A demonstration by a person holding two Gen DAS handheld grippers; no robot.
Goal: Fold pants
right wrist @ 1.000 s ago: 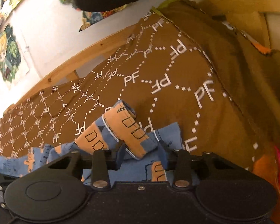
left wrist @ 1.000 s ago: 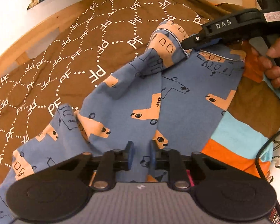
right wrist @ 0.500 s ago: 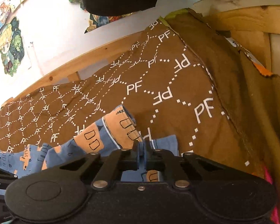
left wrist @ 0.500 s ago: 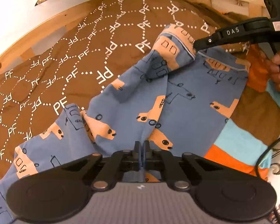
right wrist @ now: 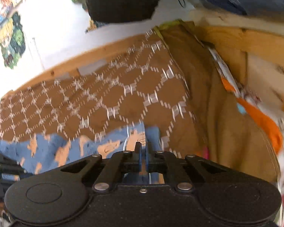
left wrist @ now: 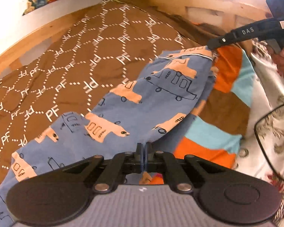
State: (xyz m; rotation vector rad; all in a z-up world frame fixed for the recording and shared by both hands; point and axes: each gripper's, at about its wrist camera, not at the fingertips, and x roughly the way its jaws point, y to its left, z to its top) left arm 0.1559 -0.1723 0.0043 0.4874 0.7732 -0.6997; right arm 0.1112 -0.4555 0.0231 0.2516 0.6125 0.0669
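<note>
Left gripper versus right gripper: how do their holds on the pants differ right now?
The left gripper pinches a plain blue fold of the pants; the right gripper clamps the hemmed edge with the orange band. The left gripper holds the near end, the right gripper the far end, raised above the brown PF blanket. Both are shut on the fabric, which hangs stretched between them.
</note>
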